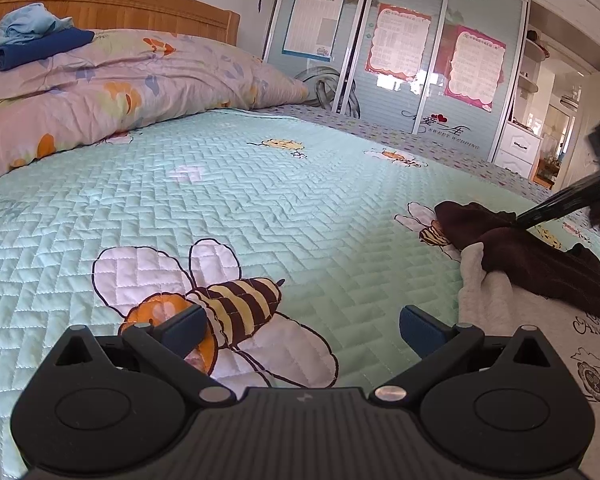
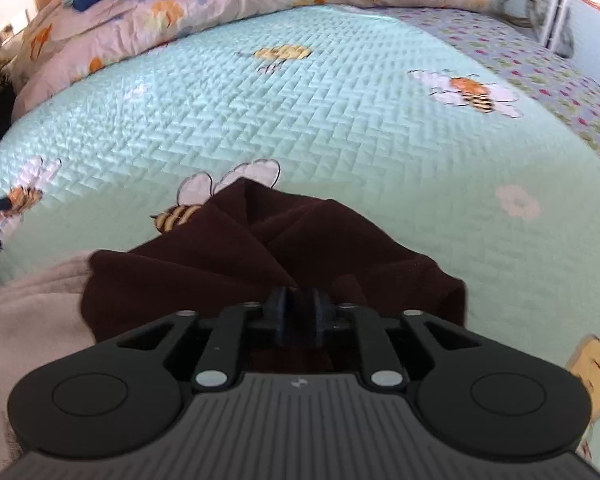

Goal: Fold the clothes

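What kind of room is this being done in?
A home bedroom, most likely. There is a bed with a wooden headboard, a quilted bee-pattern bedspread with a flowered duvet bunched on it, and a sliding-door wardrobe alongside.

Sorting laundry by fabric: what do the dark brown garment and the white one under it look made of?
Dark brown garment: looks like soft matte knit or fleece, judging by its dull surface and rounded folds. White garment: seemingly plush fleece or terry, with a fuzzy, nubby edge. Neither is certain.
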